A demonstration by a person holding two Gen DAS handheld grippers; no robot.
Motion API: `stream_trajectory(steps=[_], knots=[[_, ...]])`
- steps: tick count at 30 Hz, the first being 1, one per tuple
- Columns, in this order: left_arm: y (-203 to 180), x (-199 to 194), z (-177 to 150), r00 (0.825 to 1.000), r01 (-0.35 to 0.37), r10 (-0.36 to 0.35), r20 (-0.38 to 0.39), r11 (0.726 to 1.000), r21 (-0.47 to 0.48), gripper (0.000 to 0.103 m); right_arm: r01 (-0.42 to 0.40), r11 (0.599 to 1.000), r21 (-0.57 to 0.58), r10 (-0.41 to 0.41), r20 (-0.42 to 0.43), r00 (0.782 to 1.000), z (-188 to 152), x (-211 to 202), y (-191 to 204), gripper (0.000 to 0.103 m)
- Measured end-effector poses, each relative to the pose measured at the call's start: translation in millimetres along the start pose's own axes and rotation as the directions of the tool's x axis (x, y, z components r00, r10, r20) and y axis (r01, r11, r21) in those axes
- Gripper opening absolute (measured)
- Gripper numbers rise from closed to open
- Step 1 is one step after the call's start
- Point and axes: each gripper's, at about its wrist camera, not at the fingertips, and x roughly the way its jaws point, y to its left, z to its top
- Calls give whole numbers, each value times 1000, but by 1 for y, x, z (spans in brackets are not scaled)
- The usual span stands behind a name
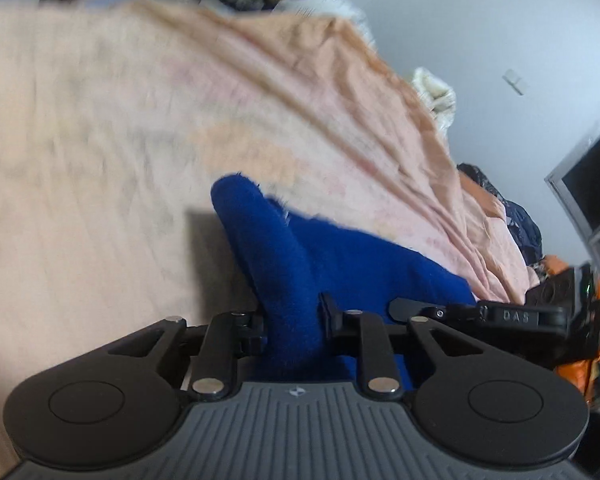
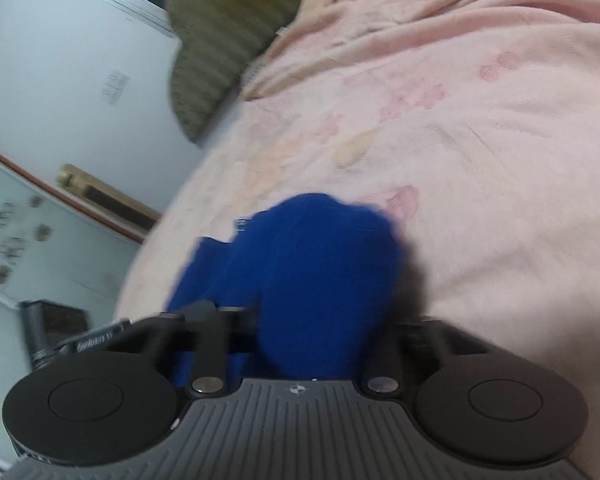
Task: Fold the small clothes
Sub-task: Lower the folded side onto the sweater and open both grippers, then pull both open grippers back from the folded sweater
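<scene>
At the bottom of the left wrist view, the left gripper (image 1: 290, 322) is pinching a fold of the blue garment (image 1: 340, 264), its two black fingers (image 1: 256, 328) pressing in on either side of a thick roll of the fleecy fabric that is rising up and leftward between them. The rest of that cloth is spreading to the right of the centre, lying on the pink bedsheet (image 1: 120, 120). At the lower right of this same view, the other tool's black finger is reaching in, marked with pale letters.

In the right wrist view, the right gripper (image 2: 312, 332) is likewise clamping a bunched mound of the blue garment (image 2: 320, 264), which is bulging up over the middle of the frame and hiding most of the fingertips. A flatter part of it is trailing off to the lower left.

Beyond the cloth, the bedsheet (image 2: 480, 140) is stretching away, wrinkled, with faint pink and yellow prints. Farther back, a ribbed olive cushion (image 2: 220, 52) is sitting at the upper middle of the right view, against a white wall (image 2: 60, 60). In the left view, a heap of orange and dark clothes (image 1: 512, 216) is lying along the right edge of the bed, with a dark screen (image 1: 592, 184) standing at the far right.
</scene>
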Motion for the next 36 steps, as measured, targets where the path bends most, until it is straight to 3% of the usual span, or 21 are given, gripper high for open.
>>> stream_trajectory(steps=[4, 7, 9, 10, 12, 14, 17, 18, 19, 20, 22, 23, 24, 25, 26, 29, 30, 32, 34, 35, 36], knots=[[-24, -20, 5, 989, -82, 57, 137, 980, 179, 20, 8, 987, -157, 0, 54, 999, 2, -2, 27, 21], [-28, -2, 19, 978, -186, 156, 135, 951, 246, 24, 8, 977, -212, 25, 151, 988, 13, -2, 43, 21], [-25, 13, 25, 959, -282, 261, 115, 923, 262, 24, 56, 988, -142, -28, 189, 981, 26, 8, 39, 33], [-22, 13, 25, 943, -331, 307, 130, 906, 264, 24, 116, 987, -109, -93, 200, 975, 29, 12, 34, 45], [-17, 1, 24, 933, -355, 325, 154, 905, 236, 26, 259, 964, -61, -241, 216, 946, 32, 17, 29, 44], [-13, -18, 20, 942, -324, 297, 159, 927, 190, 27, 308, 950, -55, -284, 259, 923, 25, 4, 34, 45], [-24, -44, -1, 942, -325, 302, 145, 930, 172, 31, 448, 883, -140, -381, 344, 858, 5, -22, 57, 49], [-30, -50, -12, 945, -319, 297, 137, 930, 183, 41, 481, 857, -186, -398, 355, 846, -5, -30, 66, 50], [-37, -51, -21, 944, -322, 301, 133, 927, 194, 59, 483, 844, -232, -391, 348, 852, -14, -37, 72, 55], [-44, -49, -28, 938, -343, 322, 129, 916, 209, 67, 460, 843, -278, -369, 322, 872, -20, -42, 74, 64], [-56, -38, -43, 904, -428, 406, 136, 858, 283, 71, 402, 838, -370, -338, 227, 913, -29, -37, 79, 70], [-59, -35, -47, 885, -465, 444, 138, 833, 299, 71, 419, 817, -396, -371, 196, 908, -35, -33, 79, 70], [-60, -38, -49, 879, -476, 457, 136, 831, 286, 71, 480, 777, -407, -437, 200, 877, -39, -28, 79, 70], [-63, -46, -50, 883, -470, 450, 135, 842, 265, 70, 552, 733, -397, -505, 227, 833, -39, -22, 77, 73], [-67, -56, -52, 888, -460, 439, 139, 852, 250, 70, 592, 718, -366, -536, 254, 805, -39, -25, 74, 74], [-83, -79, -66, 886, -463, 442, 137, 856, 229, 71, 636, 708, -307, -542, 341, 768, -53, -53, 84, 78], [-88, -83, -74, 888, -459, 440, 129, 858, 232, 73, 630, 703, -331, -525, 357, 773, -60, -58, 90, 81], [-94, -83, -87, 885, -465, 449, 121, 853, 237, 74, 584, 713, -389, -477, 342, 810, -81, -63, 99, 86], [-96, -75, -98, 869, -495, 485, 102, 836, 236, 74, 536, 743, -401, -458, 279, 844, -97, -56, 99, 86], [-95, -72, -101, 860, -509, 504, 82, 831, 226, 74, 535, 750, -388, -468, 259, 845, -103, -53, 95, 85], [-94, -71, -104, 855, -515, 515, 63, 831, 209, 74, 560, 742, -369, -498, 257, 828, -105, -49, 90, 85]])
